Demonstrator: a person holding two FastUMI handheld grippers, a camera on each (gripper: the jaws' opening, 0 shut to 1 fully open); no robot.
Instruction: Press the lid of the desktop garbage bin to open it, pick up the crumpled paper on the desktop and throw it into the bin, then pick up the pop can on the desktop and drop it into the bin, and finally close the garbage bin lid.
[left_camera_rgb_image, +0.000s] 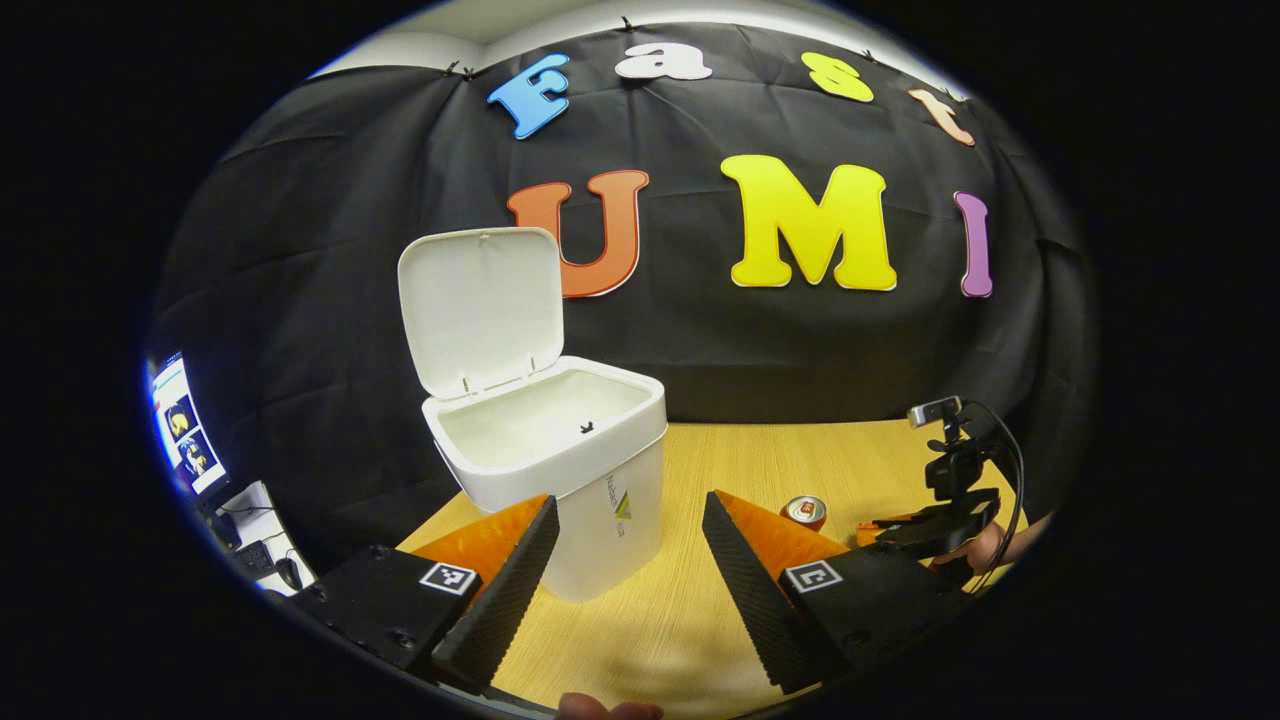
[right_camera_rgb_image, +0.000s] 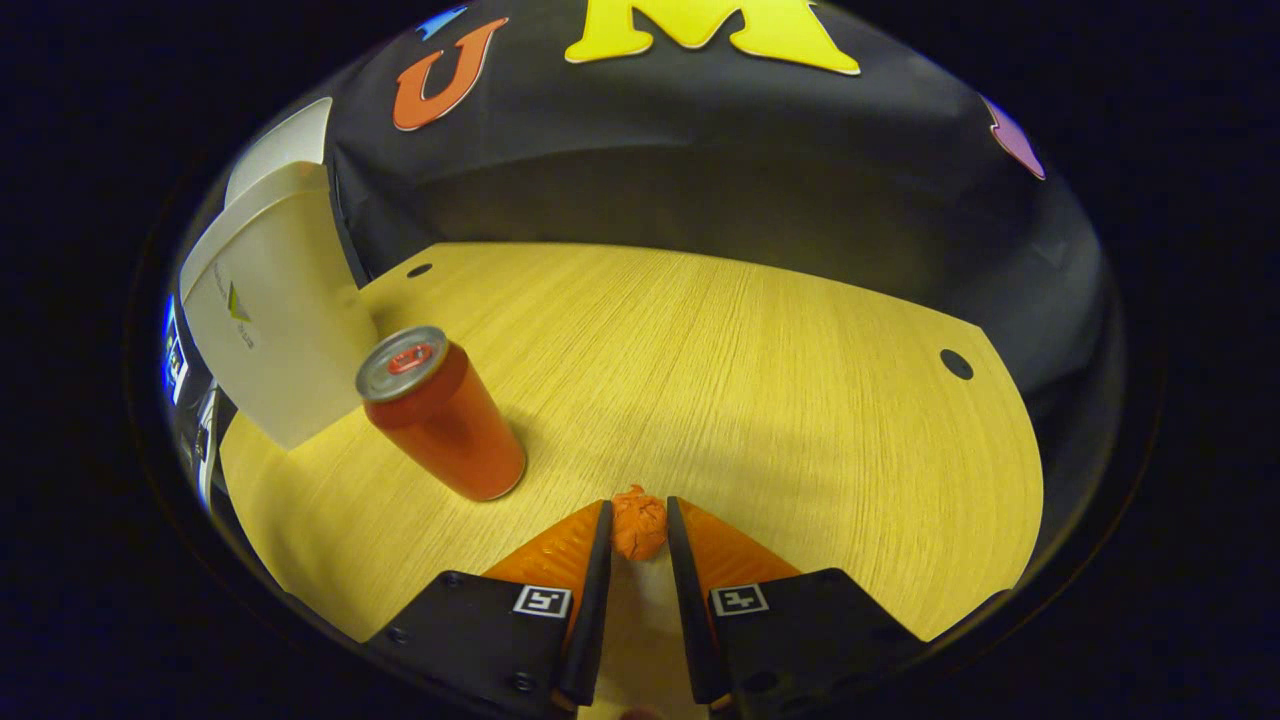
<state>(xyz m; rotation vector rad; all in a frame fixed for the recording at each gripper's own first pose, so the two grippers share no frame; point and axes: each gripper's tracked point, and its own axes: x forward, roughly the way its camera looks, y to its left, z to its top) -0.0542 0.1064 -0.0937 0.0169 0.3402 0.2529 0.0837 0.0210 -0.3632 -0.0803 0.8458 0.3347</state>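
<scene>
Right tongs are closed on the crumpled paper: in the right gripper view both fingers press against the small orange wad, one on each side, with the wad at the fingertips and low over the wooden surface. Whether the wad rests on the surface or is lifted just clear of it cannot be told.

Left tongs stand wide open with nothing between the fingers. In the left gripper view they point at the garbage bin, which stands upright on the surface just ahead of the left finger. No contact between finger and bin can be confirmed.

Bin condition: lid raised and hinged back at the far rim, standing nearly upright. The inside is white; its floor is hidden from view. A small dark mark shows at the inner front wall.

Pop can: upright on the surface, top unopened with tab in place, standing just beside the bin on the side towards the right tongs, apart from both the bin wall and the paper. In the left gripper view the can top appears beyond the right finger of the left tongs.

Also noted in the left gripper view: the right gripper's body with its camera and cable at the right edge, a hand holding it, and a lit screen at the far left beyond the surface edge.
</scene>
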